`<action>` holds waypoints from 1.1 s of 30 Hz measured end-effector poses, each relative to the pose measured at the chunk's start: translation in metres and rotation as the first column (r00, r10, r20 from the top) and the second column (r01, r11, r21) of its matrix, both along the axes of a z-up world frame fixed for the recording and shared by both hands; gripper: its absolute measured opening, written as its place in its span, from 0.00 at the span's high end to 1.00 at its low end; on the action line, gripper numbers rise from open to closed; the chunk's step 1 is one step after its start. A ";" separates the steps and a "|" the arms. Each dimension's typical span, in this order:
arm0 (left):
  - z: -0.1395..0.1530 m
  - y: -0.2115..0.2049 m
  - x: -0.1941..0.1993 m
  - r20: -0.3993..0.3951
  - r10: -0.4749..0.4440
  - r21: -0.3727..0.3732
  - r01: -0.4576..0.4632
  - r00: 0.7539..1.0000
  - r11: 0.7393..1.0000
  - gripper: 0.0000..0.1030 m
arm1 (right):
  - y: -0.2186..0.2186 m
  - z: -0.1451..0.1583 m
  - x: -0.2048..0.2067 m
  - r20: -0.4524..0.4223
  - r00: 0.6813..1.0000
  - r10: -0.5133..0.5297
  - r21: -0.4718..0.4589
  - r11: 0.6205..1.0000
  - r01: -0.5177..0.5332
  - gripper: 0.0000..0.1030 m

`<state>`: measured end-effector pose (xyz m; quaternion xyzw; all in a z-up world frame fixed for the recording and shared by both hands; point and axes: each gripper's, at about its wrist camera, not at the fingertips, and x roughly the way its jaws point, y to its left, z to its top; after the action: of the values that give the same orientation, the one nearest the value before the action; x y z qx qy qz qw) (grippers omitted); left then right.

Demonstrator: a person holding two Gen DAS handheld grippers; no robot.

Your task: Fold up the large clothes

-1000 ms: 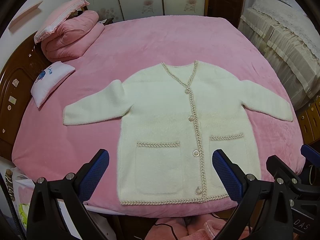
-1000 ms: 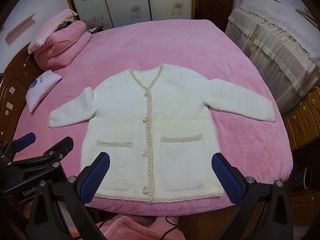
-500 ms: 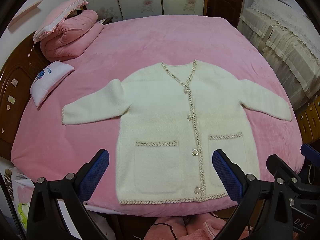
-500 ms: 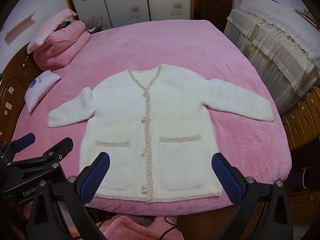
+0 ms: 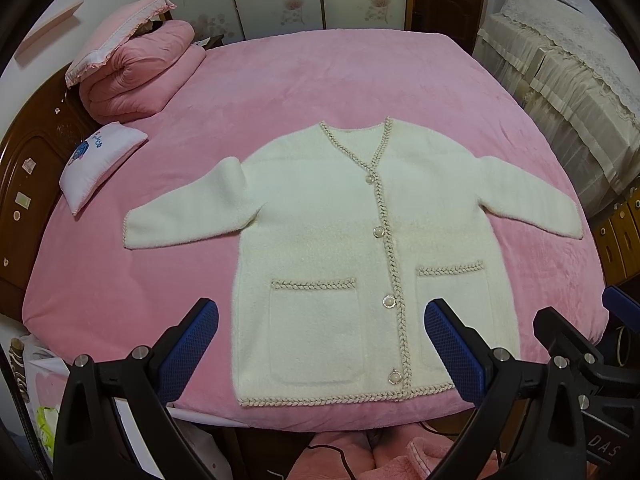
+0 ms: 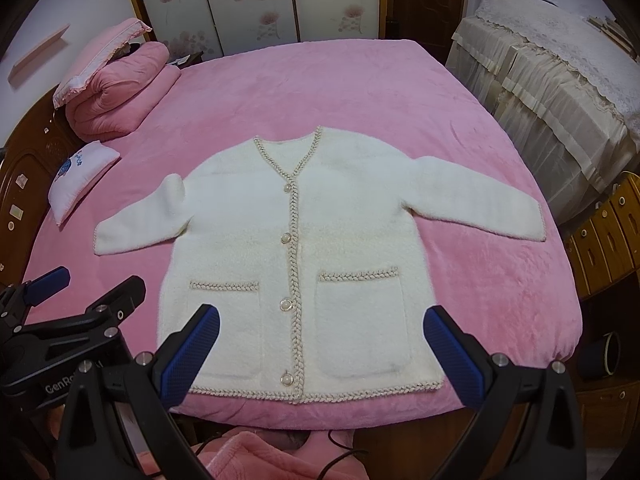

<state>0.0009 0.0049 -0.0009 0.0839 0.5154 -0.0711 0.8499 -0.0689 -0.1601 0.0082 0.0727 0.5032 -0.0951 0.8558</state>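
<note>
A cream fluffy cardigan [image 5: 320,220] [image 6: 320,216] with braided trim, pearl buttons and two front pockets lies flat and buttoned on the pink bed [image 5: 320,80] [image 6: 320,88], both sleeves spread outward, hem toward me. My left gripper [image 5: 320,328] hovers open above the hem near the bed's front edge, holding nothing. My right gripper [image 6: 320,332] is open too, over the hem, with nothing in it. In the right wrist view the left gripper [image 6: 46,284] shows at lower left; in the left wrist view part of the right gripper's body [image 5: 576,344] shows at lower right.
A rolled pink quilt with a pillow [image 5: 132,68] and a small white cushion [image 5: 96,160] lie at the bed's far left by the wooden headboard [image 5: 24,184]. Covered furniture [image 6: 560,80] and wooden drawers [image 6: 608,236] stand on the right. Pink cloth and a cable [image 6: 256,456] lie below the bed's front edge.
Both views have shifted slightly: the cardigan sits a little higher and farther from the fingertips. Both grippers stay open and the cardigan has not been touched.
</note>
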 end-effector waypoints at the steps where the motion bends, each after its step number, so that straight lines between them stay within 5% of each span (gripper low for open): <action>1: 0.000 -0.001 -0.001 0.002 -0.001 0.001 0.001 1.000 1.000 0.01 | 0.000 0.000 0.000 0.000 1.000 0.000 0.001 1.000 0.000 0.00; 20: 0.005 -0.025 -0.013 0.006 -0.028 0.009 0.028 1.000 1.000 0.01 | -0.023 0.005 -0.012 0.021 1.000 -0.014 0.011 1.000 0.014 0.00; 26: 0.021 -0.047 -0.021 0.039 -0.049 0.055 0.047 0.998 0.997 0.01 | -0.049 0.016 -0.009 0.044 0.999 -0.011 0.078 0.997 0.008 0.00; 33: 0.025 -0.057 -0.020 -0.012 -0.001 0.012 0.001 1.000 1.000 0.01 | -0.072 0.014 0.002 -0.017 1.000 -0.010 0.142 0.990 0.012 0.00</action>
<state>-0.0186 -0.0517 0.0245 0.0888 0.5207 -0.0692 0.8463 -0.0669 -0.2320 0.0220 0.1356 0.5155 -0.0641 0.8437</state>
